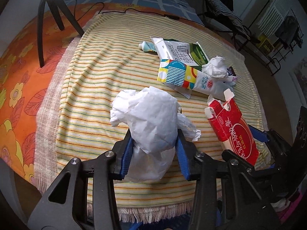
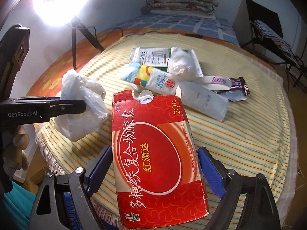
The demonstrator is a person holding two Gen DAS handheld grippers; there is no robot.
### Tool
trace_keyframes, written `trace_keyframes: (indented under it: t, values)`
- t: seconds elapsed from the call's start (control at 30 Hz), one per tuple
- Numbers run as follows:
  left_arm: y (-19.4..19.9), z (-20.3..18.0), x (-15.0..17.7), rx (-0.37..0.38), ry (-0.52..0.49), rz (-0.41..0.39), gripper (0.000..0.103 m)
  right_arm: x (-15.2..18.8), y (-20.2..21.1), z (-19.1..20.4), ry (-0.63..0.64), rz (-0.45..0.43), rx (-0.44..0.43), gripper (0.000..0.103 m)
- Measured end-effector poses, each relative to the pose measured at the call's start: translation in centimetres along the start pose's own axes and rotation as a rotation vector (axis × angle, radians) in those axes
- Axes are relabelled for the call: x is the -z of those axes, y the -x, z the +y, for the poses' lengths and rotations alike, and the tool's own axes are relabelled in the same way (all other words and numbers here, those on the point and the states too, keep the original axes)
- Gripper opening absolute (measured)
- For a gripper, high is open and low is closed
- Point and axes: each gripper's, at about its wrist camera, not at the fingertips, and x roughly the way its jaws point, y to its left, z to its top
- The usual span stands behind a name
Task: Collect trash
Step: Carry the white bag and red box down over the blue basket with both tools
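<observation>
Here we see a striped cloth (image 1: 92, 88) covering the table, with a pile of wrappers (image 1: 180, 63) lying toward its far right. Our right gripper (image 2: 153, 164) is clamped on a red medicine box (image 2: 159, 161), blue pads pressing both its sides, lifted above the near edge. Our left gripper (image 1: 154, 149) squeezes a crumpled white bag (image 1: 151, 122), jaws about half closed around it.
</observation>
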Motion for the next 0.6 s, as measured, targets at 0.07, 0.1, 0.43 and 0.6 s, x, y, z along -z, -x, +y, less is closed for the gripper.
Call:
trace_keyframes:
  t: [0.07,0.1,0.43,0.6]
  values:
    - [0.6,0.0,0.2,0.011,0.002,-0.005,0.042,-0.1,0.6,-0.1,-0.009,-0.016,-0.002,0.09]
    - [1.0,0.0,0.3,0.017,0.001,-0.011,0.042,0.0,1.1,-0.2,-0.013,-0.026,-0.003,0.09]
    - [4.5,-1.4,3.1,0.066,-0.058,-0.033,0.042,2.7,6.2,0.4,-0.001,-0.102,-0.002,0.09]
    - [6.1,-2.1,6.1,0.081,-0.102,-0.031,0.042,5.0,9.3,1.6,0.031,-0.169,0.009,0.09]
